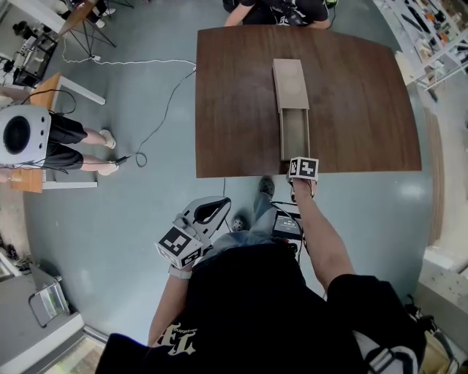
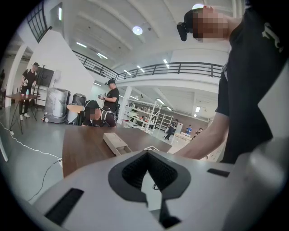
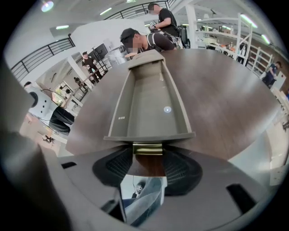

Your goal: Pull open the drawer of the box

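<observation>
A long grey-brown box (image 1: 289,84) lies lengthwise in the middle of the dark wooden table (image 1: 358,109). Its drawer (image 1: 295,135) is pulled far out toward the table's near edge and looks empty (image 3: 146,103). My right gripper (image 3: 147,153) is at the drawer's front, its pads closed on either side of the brass handle (image 3: 147,148). In the head view that gripper (image 1: 300,162) sits right at the table edge. My left gripper (image 1: 216,206) hangs low off the table beside my body, shut with nothing in it (image 2: 146,154).
A person (image 1: 278,11) sits at the table's far edge, behind the box. On the floor to the left a white cable (image 1: 161,117) trails, and another person (image 1: 73,142) sits by a desk. Shelving stands at the right.
</observation>
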Demonstrator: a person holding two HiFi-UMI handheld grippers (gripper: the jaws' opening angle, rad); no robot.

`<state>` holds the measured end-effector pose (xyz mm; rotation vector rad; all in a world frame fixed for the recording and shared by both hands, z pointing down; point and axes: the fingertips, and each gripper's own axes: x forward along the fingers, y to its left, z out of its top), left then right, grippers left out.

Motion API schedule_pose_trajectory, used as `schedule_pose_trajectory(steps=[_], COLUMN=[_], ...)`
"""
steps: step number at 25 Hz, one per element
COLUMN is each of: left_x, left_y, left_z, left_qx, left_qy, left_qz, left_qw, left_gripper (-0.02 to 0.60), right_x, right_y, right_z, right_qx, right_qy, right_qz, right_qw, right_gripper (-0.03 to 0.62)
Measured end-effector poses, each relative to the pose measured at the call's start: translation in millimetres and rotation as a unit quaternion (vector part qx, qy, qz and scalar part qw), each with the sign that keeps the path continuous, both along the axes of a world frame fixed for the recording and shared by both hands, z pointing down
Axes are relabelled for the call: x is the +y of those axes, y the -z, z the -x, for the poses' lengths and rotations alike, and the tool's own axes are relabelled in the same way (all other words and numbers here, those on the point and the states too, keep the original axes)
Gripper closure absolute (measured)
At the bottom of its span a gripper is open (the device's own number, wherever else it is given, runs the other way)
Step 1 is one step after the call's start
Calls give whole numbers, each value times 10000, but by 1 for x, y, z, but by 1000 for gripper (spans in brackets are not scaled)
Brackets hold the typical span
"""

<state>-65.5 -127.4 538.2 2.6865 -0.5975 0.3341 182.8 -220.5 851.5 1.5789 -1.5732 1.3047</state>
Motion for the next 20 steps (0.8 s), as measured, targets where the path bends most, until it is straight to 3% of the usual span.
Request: schedule_pose_trajectory(steps=[3,6,14,17,20], left_x=[-1,8,49,55,62], left_y=[2,0,2,2,2], left_z=[10,15,18,28,37], left_qx=[-6,63,202,247,336], left_qy=[0,-43,-183,-174,-147], left_qz=[-66,-86,-122,-257,-337], left_qw=[10000,9999,9996,9992,9988], left_gripper=[577,577,578,577,577], right_x=[-1,10,66,63,61], right_y=[4,5,36,60,100], right_z=[11,10,-30,-41,-52], right_qx=[-330,-356,111,401,704], right_qy=[18,11,-356,-300,-295], right_qz=[-115,-106,-277,-708,-1294], right_qw=[9994,9993,9989,9962,9887], right_gripper=[359,353,353,355,460])
